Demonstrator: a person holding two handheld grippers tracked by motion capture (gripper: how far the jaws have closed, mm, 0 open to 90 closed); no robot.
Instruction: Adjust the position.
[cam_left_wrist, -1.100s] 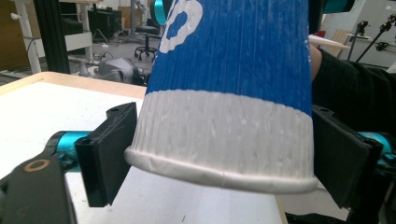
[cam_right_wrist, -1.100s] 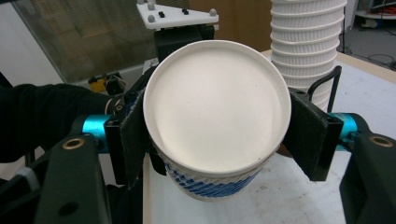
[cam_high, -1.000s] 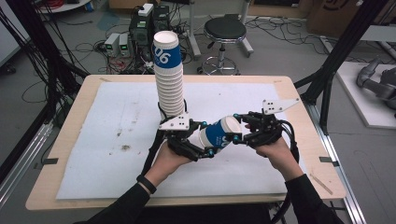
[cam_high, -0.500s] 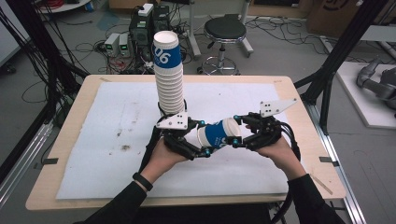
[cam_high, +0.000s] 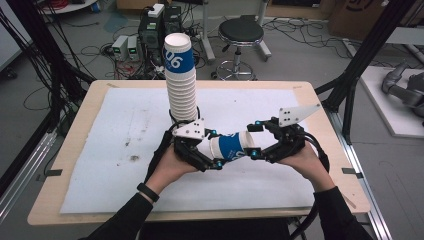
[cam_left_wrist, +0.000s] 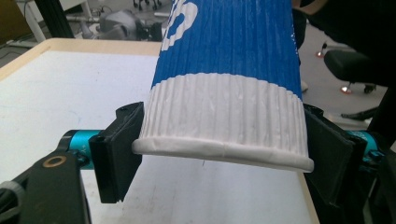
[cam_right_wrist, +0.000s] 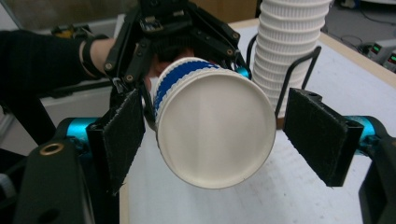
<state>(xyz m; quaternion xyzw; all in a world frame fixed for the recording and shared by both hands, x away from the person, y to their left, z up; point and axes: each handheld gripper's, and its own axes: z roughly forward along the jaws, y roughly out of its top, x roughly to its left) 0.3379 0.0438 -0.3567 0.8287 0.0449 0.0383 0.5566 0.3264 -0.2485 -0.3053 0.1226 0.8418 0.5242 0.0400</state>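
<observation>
My left gripper (cam_high: 216, 155) is clamped on the blue and white ribbed paper cup (cam_high: 232, 146). In the left gripper view both black pads press the white ribbed band just behind the rolled rim (cam_left_wrist: 224, 151), one on each side. The cup lies on its side, held in the air above the white sheet, between my two hands.

My right gripper (cam_high: 255, 140) stands spread around the cup's other end. In the right gripper view the white flat bottom (cam_right_wrist: 215, 135) faces the camera between the two pads. The left pad sits at the cup's edge, and I cannot tell whether it touches. The right pad is clear of it, with a gap.

The cup carries white lettering on the blue part. In the left gripper view only a fragment (cam_left_wrist: 184, 21) shows at the top edge, too cut off for me to read.

Just behind my left gripper, a tall stack of white ribbed paper cups (cam_high: 182, 92) stands upright in a black wire holder (cam_right_wrist: 299, 70). Its top cup has a blue band with large white digits that read "06" (cam_high: 181, 61).

All of this sits over the white paper sheet (cam_high: 100, 165) that covers the light wooden table (cam_high: 50, 212).
</observation>
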